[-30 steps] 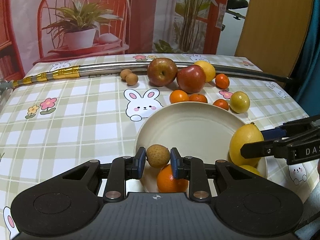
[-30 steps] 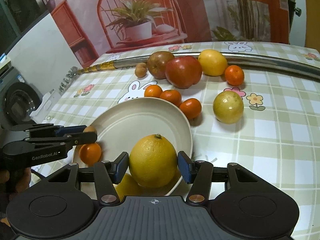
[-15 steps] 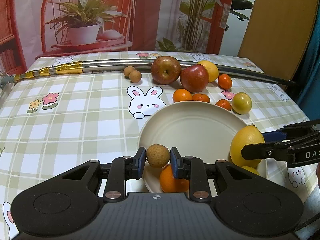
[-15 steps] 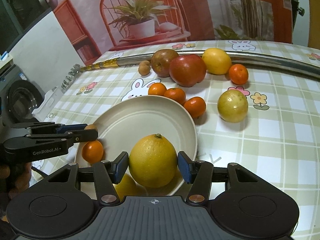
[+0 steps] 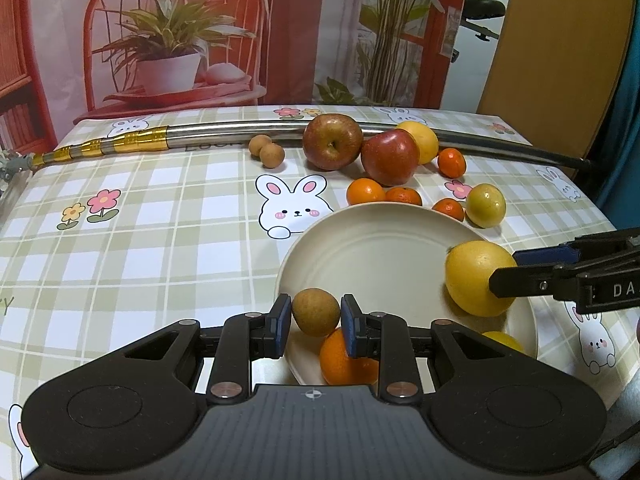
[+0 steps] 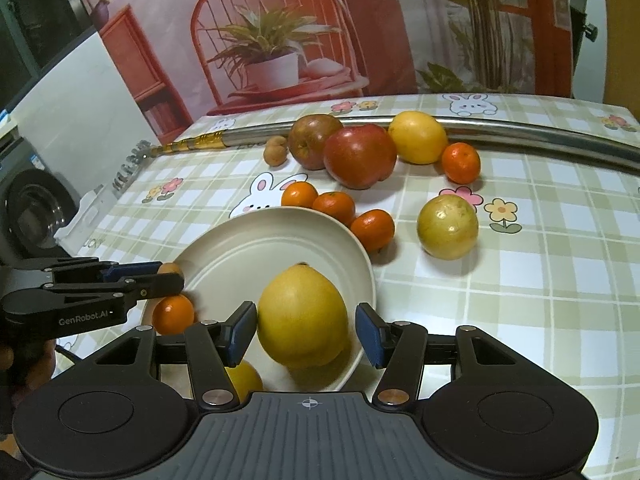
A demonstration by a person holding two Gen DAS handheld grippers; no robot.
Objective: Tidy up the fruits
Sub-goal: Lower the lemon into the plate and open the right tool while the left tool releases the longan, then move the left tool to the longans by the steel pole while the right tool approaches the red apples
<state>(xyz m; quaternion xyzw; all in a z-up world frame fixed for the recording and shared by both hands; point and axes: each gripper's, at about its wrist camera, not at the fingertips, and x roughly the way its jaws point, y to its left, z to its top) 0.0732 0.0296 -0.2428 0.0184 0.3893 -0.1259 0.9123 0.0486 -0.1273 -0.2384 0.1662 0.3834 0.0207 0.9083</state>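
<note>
A cream plate (image 5: 380,210) (image 6: 280,211) lies on the checked tablecloth. My left gripper (image 5: 314,322) (image 6: 176,276) hangs over the plate's near left rim, shut on a small brown longan (image 5: 316,312). Under it a mandarin (image 5: 348,360) (image 6: 173,314) rests in the plate. My right gripper (image 6: 306,334) (image 5: 504,268) is over the plate's right side with a big yellow lemon (image 6: 302,316) (image 5: 476,278) between its jaws. The lemon looks tilted and blurred, and a narrow gap shows at the right pad. A second yellow fruit (image 5: 502,340) (image 6: 244,378) lies in the plate below.
Behind the plate lie two red apples (image 5: 332,142) (image 5: 390,156), a yellow lemon (image 5: 420,142), several mandarins (image 5: 365,192), a yellow-green fruit (image 5: 485,205) and two longans (image 5: 266,151). A long metal pipe (image 5: 200,138) crosses the table's far side. The table edge is at the right.
The lemon has tipped and come loose between the right jaws, which now stand slightly wider. The left gripper and its longan have not moved.
</note>
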